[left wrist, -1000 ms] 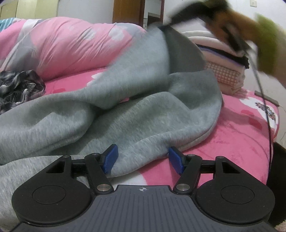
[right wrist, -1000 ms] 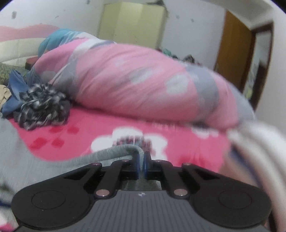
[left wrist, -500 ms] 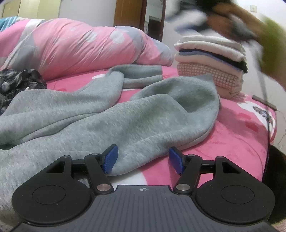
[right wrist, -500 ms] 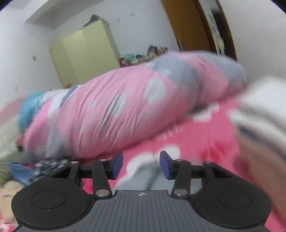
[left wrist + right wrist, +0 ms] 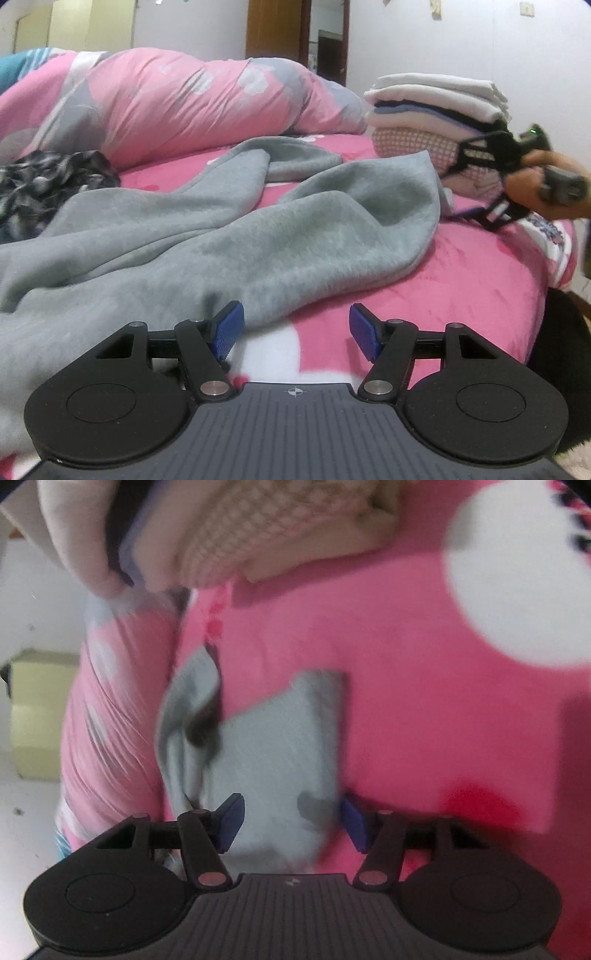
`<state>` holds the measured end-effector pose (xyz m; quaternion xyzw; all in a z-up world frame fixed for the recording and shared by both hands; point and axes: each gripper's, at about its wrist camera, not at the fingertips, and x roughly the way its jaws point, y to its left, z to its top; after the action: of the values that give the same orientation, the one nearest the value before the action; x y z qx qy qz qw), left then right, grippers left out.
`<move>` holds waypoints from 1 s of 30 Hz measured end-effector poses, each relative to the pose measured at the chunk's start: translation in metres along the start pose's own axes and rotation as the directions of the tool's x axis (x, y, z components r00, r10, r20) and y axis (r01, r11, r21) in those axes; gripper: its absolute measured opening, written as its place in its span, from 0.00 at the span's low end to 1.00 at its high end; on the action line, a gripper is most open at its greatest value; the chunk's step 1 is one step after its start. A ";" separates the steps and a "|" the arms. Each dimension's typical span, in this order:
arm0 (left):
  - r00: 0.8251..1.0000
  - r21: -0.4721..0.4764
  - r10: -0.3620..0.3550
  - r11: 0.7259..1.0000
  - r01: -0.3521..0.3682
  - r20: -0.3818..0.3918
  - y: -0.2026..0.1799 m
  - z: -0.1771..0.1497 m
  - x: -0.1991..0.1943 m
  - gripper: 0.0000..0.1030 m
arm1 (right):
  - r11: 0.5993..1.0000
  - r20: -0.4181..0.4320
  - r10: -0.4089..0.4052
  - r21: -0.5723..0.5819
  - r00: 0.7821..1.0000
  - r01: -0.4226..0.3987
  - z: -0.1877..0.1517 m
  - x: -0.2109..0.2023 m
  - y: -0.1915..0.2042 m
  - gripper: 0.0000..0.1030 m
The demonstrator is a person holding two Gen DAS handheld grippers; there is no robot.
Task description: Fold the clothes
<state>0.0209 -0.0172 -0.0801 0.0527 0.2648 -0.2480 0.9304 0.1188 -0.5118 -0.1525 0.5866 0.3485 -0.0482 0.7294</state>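
Observation:
A grey fleece garment point(image 5: 258, 236) lies rumpled across the pink bedspread point(image 5: 472, 280), one sleeve running back toward the quilt. My left gripper point(image 5: 295, 328) is open low over the garment's near hem; its left pad point(image 5: 227, 326) is at the cloth's edge and the right pad is over bare bedspread. My right gripper point(image 5: 452, 195), held in a hand, is rolled on its side at the garment's far right edge, beside the folded stack. In the blurred right wrist view it point(image 5: 291, 825) is open, with a grey corner point(image 5: 273, 753) lying between the fingers, not pinched.
A stack of folded clothes point(image 5: 436, 110) stands at the bed's back right, also the folded stack point(image 5: 229, 535). A rolled pink and grey quilt point(image 5: 177, 103) lies along the back. A dark patterned garment point(image 5: 44, 184) is bunched at the left. The bed's edge point(image 5: 554, 280) drops off at the right.
The right gripper opened and let go of the grey sleeve, which dropped flat on the bed. It then swung down to the garment's right edge and rolled sideways. The left gripper drew back slightly.

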 end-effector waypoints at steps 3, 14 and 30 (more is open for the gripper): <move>0.999 -0.015 0.040 0.999 -0.040 -0.009 0.001 -0.005 -0.011 0.62 | 1.000 0.076 -0.004 -0.004 0.997 0.005 0.002 0.016 0.004 0.13; 0.996 -0.044 0.086 0.995 -0.086 0.009 0.028 -0.007 -0.048 0.62 | 0.876 0.415 0.355 -0.460 0.838 -0.143 -0.045 -0.165 0.062 0.04; 0.993 -0.224 0.099 0.971 -0.083 0.062 0.067 0.006 -0.063 0.62 | 0.952 0.559 -0.150 -0.141 0.815 0.272 -0.064 -0.193 -0.080 0.42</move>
<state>0.0097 0.0668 -0.0446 -0.0479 0.2538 -0.1758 0.9499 -0.0936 -0.5444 -0.1134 0.4243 0.1945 -0.2552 0.8468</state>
